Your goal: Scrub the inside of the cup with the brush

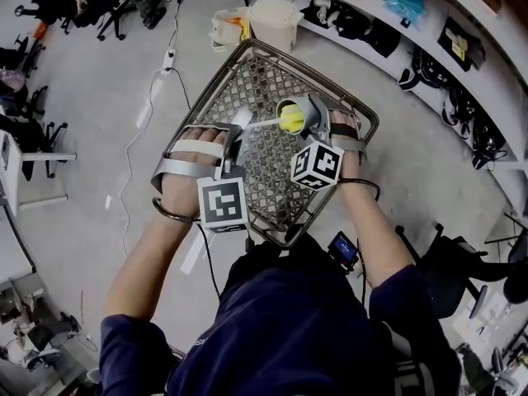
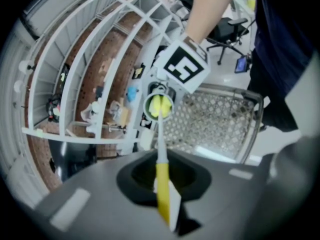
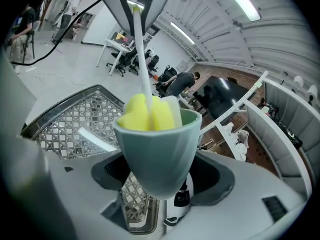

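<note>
- The jaws of the left gripper (image 2: 167, 209) are clamped on the yellow handle of the brush (image 2: 162, 149). The jaws of the right gripper (image 3: 159, 184) are closed around the lower body of the pale green cup (image 3: 160, 154), whose mouth is turned toward the left gripper.
- The brush's yellow sponge head (image 3: 149, 114) sits in the cup's mouth, partly proud of the rim.
- Both are held in the air above a wire basket (image 1: 247, 48), clear of it.
- Judging from this, pick-up and insertion are done and scrubbing looks under way. How much of the inner wall has been covered cannot be told.
- Likely left: work the head deeper and around, then withdraw it.
</note>
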Demonstrator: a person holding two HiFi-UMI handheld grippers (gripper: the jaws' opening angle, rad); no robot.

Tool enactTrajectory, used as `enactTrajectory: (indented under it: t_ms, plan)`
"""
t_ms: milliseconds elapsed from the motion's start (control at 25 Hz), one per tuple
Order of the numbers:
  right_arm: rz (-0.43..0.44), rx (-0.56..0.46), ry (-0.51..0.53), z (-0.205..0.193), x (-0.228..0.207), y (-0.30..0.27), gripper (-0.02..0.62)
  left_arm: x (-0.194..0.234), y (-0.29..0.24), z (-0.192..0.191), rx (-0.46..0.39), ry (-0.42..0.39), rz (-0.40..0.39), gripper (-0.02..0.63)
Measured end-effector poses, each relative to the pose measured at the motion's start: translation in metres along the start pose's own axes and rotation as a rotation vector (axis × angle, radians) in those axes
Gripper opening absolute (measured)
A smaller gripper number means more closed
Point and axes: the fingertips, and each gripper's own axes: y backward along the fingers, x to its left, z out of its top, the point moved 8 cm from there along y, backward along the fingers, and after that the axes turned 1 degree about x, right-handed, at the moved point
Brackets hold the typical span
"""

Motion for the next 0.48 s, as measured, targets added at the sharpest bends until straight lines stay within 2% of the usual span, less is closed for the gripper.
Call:
enactTrajectory:
  t_ms: [80, 200, 320, 480]
  plan:
    - [0.008, 0.003, 0.0, -0.002, 0.004, 0.0, 0.353, 0.0, 0.003, 0.004, -0.006, 0.014, 0.001, 0.031]
    - [0.015, -0.001, 0.001, -0.003, 0.008, 0.003, 0.353, 0.004, -0.002, -0.001, 0.032, 0.029, 0.028, 0.031]
    - [0.014, -0.01, -0.003, -0.004, 0.007, 0.005, 0.353, 0.002, -0.007, -0.004, 0.066, 0.049, 0.006, 0.031]
    - [0.021, -0.001, -0.006, -0.008, 0.004, 0.003, 0.353, -0.006, -0.005, 0.004, 0.032, 0.003, -0.033, 0.031]
